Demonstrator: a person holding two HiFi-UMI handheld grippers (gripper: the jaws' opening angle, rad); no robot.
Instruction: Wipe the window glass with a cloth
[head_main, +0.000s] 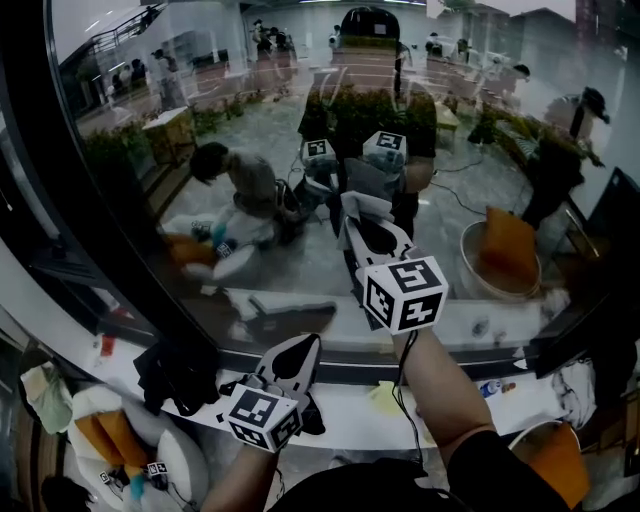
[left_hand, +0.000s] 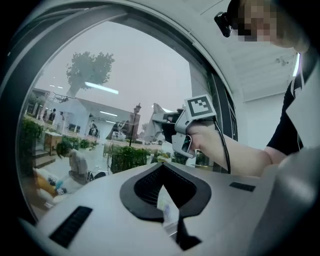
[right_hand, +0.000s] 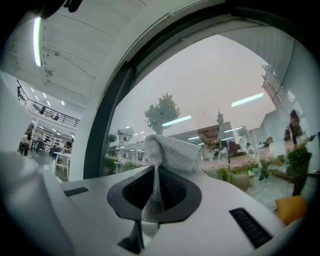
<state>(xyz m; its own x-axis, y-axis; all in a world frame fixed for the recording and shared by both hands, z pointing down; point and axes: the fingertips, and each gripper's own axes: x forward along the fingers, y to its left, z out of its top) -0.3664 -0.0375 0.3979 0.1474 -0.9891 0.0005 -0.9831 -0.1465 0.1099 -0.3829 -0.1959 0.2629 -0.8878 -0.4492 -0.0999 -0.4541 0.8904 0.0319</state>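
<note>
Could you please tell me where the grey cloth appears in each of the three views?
Head view: the grey cloth is at centre, at the tip of the right claw.
Left gripper view: grey cloth just right of centre, left of the marker cube.
Right gripper view: grey cloth at centre, pinched between the jaws.
Shared landmark: the window glass.

Grey woven cloth (right_hand: 170, 152), bunched at frame centre, tail clamped in the right gripper (right_hand: 151, 202), stands upright before the reflective window glass (right_hand: 215, 85) filling the upper right.
</note>
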